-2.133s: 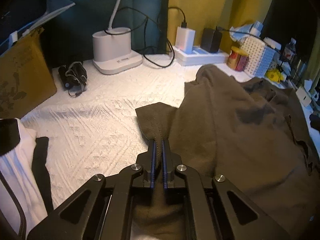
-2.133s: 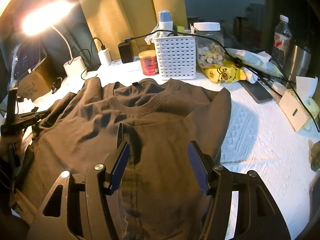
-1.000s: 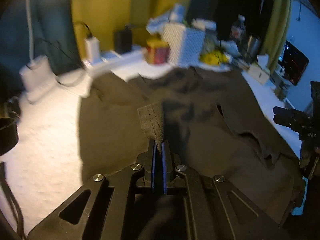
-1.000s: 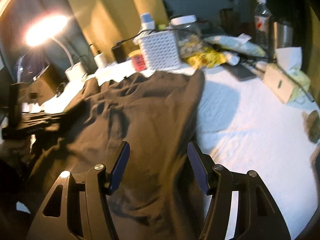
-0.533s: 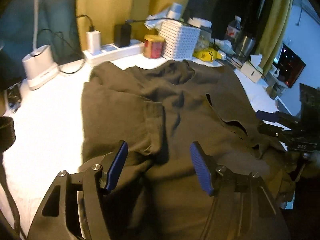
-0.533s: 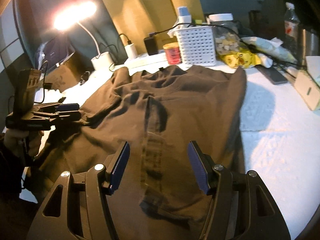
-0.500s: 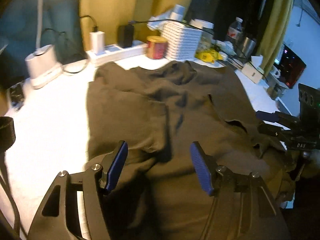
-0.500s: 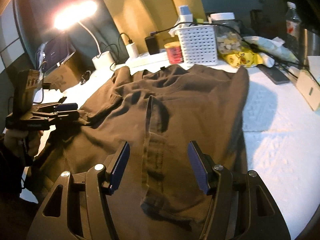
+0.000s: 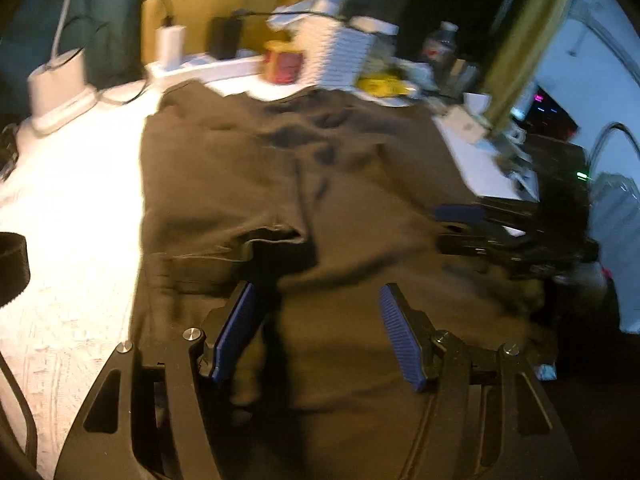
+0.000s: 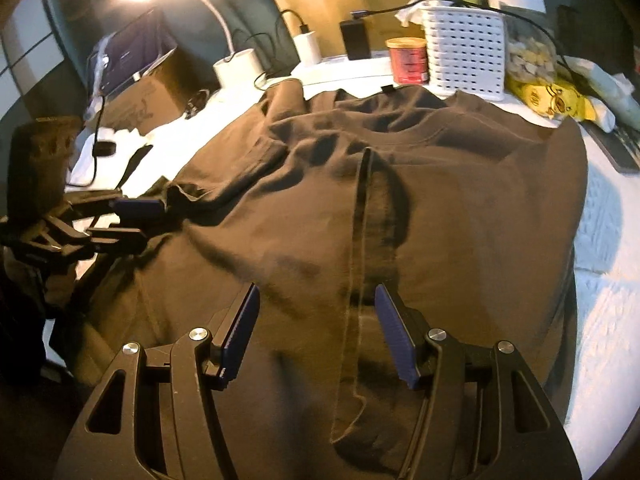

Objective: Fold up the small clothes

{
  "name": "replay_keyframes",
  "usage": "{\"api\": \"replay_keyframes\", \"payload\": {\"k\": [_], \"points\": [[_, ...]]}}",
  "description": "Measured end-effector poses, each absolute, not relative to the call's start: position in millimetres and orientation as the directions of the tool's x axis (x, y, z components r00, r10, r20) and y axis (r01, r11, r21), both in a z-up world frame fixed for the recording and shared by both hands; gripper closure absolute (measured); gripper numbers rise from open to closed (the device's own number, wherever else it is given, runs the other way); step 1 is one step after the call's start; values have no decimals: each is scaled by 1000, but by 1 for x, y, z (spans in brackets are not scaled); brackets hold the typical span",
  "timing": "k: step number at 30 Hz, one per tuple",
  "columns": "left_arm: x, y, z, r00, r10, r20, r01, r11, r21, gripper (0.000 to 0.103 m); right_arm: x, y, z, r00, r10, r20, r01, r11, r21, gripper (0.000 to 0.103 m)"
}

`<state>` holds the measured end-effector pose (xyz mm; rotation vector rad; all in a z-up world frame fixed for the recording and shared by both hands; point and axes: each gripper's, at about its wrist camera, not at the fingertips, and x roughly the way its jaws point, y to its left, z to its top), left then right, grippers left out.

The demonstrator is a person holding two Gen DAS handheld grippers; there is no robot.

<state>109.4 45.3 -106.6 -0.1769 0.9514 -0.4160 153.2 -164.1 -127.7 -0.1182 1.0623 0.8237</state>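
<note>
A dark brown T-shirt [image 9: 360,184] lies spread on the white textured cloth, its two sides folded in toward the middle; it also shows in the right wrist view [image 10: 460,208]. My left gripper [image 9: 316,300] is open and empty, just above the shirt's near part. It also shows at the left of the right wrist view [image 10: 128,220], at the shirt's left edge. My right gripper [image 10: 316,300] is open and empty over the shirt's lower middle, next to a folded-in edge. It also shows in the left wrist view [image 9: 460,226], at the shirt's right edge.
Along the back stand a white lamp base [image 10: 238,66], a power strip with chargers [image 10: 340,62], a red can [image 10: 410,60], a white perforated basket [image 10: 464,50], a snack jar [image 10: 528,56] and a yellow packet [image 10: 554,98]. A cardboard box [image 10: 140,96] sits back left.
The left gripper opened and let go of the shirt's sleeve edge, which now lies folded over the shirt. It has since moved toward the shirt's near part. The right gripper stayed open.
</note>
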Motion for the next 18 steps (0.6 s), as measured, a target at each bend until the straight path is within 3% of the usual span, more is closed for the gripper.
{"api": "replay_keyframes", "payload": {"k": [7,18], "points": [[114,73,-96,617,-166,-769,117,986,-120,39,150,-169,-121,255,526,-812,-642,719,264,40],[109,59,-117,529,-301,-794,190,953,-235,39,156,-182,-122,285,490,-824,-602,761,244,40]]}}
